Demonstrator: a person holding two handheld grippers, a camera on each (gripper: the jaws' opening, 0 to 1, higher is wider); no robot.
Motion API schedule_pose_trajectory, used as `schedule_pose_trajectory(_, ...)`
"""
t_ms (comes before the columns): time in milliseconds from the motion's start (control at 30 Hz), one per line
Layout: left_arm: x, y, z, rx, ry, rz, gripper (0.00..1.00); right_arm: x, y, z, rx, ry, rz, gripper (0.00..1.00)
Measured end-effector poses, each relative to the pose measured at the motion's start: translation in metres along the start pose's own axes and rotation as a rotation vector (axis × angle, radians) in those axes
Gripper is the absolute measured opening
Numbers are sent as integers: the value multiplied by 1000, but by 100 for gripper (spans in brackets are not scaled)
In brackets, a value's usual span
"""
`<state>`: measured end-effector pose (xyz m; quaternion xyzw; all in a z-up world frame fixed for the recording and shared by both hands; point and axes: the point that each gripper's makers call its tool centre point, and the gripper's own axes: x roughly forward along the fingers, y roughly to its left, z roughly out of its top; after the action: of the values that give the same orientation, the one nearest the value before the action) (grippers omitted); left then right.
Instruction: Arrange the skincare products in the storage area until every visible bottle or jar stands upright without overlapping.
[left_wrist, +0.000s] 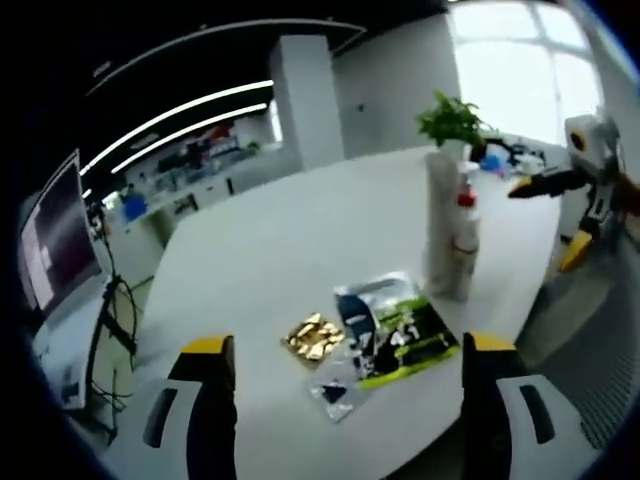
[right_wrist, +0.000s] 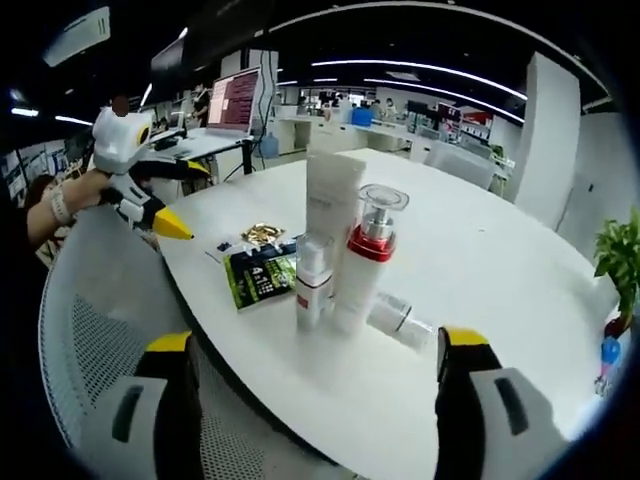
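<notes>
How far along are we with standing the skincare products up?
Done: tall white tube, red-collared pump bottle and small bottle stand upright. In hand: nothing; left gripper and right gripper are open. Left: clear bottle lies on its side on the table.

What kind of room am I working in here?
Likely an open-plan office: a large white table, desks with a monitor behind, long ceiling light strips, and a potted plant.

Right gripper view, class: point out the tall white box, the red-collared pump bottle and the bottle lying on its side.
tall white box (right_wrist: 333, 195), right gripper view, front face.
red-collared pump bottle (right_wrist: 368, 245), right gripper view, red collar.
lying bottle (right_wrist: 400, 318), right gripper view, clear body.
</notes>
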<state>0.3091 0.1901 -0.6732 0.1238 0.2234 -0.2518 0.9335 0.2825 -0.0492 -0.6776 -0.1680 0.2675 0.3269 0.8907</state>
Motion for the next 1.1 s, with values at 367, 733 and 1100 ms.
schedule_pose_trajectory(367, 0, -3, 0, -6, -2, -14, 91, 13, -17, 2, -38, 33, 1, 99)
schedule_pose_trajectory(733, 0, -5, 0, -7, -4, -11, 91, 16, -33, -10, -86, 88, 3, 92)
schedule_pose_trajectory(1100, -1, -7, 3, -6, -17, -23, 91, 27, -41, -14, -178, 142, 43, 87)
